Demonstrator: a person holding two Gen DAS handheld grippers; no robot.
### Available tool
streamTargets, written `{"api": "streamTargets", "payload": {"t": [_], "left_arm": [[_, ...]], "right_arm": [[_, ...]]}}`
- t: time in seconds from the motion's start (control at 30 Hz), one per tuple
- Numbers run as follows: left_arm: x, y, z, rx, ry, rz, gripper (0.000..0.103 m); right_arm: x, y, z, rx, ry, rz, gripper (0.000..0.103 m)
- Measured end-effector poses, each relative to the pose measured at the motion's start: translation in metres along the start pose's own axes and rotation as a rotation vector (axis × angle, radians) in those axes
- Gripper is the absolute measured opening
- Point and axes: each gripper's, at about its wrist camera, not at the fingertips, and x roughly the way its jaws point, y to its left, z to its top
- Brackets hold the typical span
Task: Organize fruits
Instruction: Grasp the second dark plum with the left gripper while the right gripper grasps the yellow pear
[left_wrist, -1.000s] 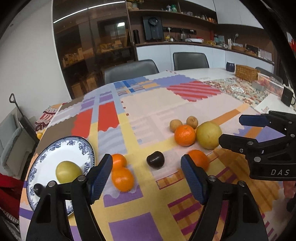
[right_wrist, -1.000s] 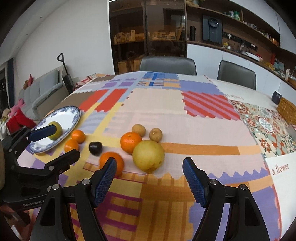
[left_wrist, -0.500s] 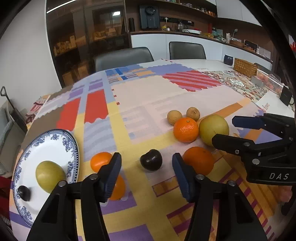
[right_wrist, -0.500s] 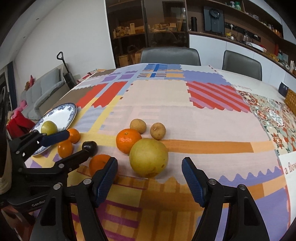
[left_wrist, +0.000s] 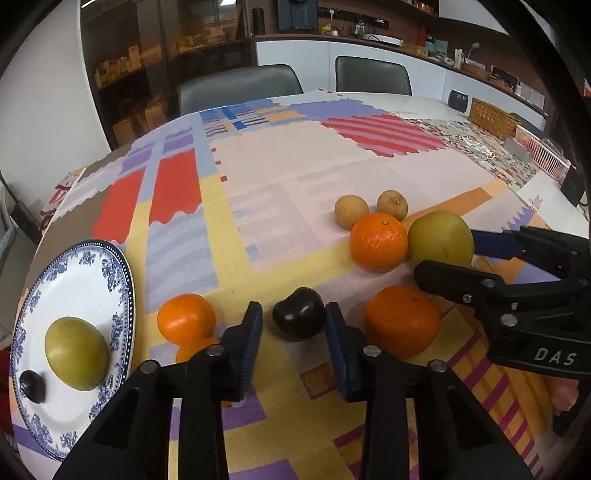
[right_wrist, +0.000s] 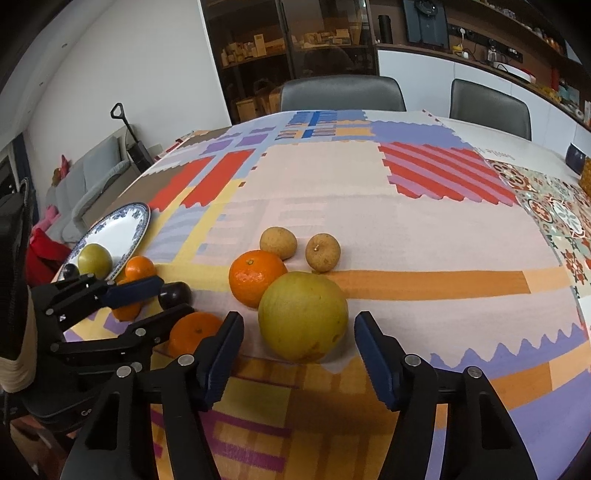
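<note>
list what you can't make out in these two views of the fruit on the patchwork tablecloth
- Lower small orange, left wrist view: mostly hidden behind the left gripper finger.
- Left pad contact with the dark plum: unclear in both views.
- Blue-and-white plate, right wrist view: near edge hidden by the left gripper.
- Shelf items: too small.

Right tongs (right_wrist: 299, 363) closing, jaws flanking without touching large yellow-green fruit (right_wrist: 303, 315), orange (right_wrist: 256, 277) just beyond, left tongs (right_wrist: 162, 299) at dark plum (right_wrist: 175, 293) leftward.

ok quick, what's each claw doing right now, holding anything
left claw: has just been closing around the dark plum; contact unclear
right claw: open, has just been closing, big yellow pomelo between its jaws, not gripped
</note>
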Motion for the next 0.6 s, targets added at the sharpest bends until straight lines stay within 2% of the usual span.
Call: {"api": "streamTargets", "payload": {"t": [0.13,0.23,0.6], "left_arm": [[0.003,0.003,0.001,-0.03,0.015,-0.034,0.028],[0.002,0.005,0.001,-0.034,0.007,-0.021,0.028],[-0.024,0.005,0.004,-0.05,-0.056,-0.022,0.027]], "right_arm": [[0.005,-0.001,0.001,0.006,0.011,0.005,0.058],[0.006,-0.001,0.001,-0.003,0.009,-0.014,0.051],[-0.009,0.007,0.001,-0.041,-0.033,-0.02,0.05]]}}
